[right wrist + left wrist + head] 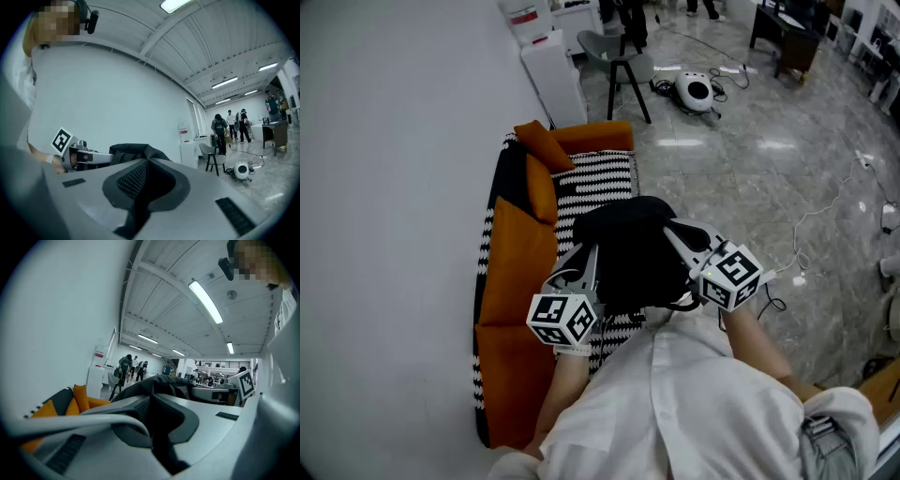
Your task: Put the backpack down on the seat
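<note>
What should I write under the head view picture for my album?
Left tongs and right tongs grip a black backpack over the orange zigzag sofa.

Head view: your black fabric backpack (628,258) covers the tips of the left gripper (587,261) and the right gripper (677,236), so you cannot see the grip from there. It also hides the middle of the black-and-white zigzag sofa seat (605,178), and your white shirt (675,403) cuts off the seat's near end. Gripper views: only the backpack's top shows beyond the closed jaws. The distant standing people (229,124) are too small to detail.
</note>
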`<action>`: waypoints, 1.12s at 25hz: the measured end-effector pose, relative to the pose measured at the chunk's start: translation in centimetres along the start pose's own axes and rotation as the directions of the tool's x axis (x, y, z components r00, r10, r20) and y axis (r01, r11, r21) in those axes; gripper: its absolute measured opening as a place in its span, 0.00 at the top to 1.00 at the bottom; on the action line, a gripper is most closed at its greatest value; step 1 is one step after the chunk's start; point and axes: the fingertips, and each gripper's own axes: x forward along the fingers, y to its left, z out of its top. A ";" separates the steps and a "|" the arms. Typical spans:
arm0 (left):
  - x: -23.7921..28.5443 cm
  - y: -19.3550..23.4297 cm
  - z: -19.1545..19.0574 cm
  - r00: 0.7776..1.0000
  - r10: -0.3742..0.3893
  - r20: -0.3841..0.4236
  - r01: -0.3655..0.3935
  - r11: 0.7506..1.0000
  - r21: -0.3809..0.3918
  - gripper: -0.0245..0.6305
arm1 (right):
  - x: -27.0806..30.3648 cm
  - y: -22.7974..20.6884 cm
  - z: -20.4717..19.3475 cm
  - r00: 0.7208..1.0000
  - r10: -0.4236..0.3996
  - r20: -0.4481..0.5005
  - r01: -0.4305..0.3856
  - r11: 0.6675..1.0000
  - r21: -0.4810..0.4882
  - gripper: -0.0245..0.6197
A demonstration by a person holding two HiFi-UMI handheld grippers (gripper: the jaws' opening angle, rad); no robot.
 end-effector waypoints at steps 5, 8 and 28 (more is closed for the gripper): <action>0.0 -0.1 0.5 1.000 -0.008 0.018 0.008 1.000 0.008 0.91 | 0.2 -0.1 0.8 1.000 0.002 0.018 -0.002 1.000 -0.015 0.92; 0.2 0.0 0.9 0.999 -0.015 0.031 0.015 1.000 0.010 0.91 | 0.5 -0.3 1.3 1.000 0.000 0.025 0.001 1.000 -0.020 0.92; 10.1 2.0 -1.0 0.997 0.061 -0.043 -0.063 0.996 -0.055 0.91 | 4.8 -9.9 -1.2 0.990 0.126 -0.059 -0.121 0.988 0.092 0.92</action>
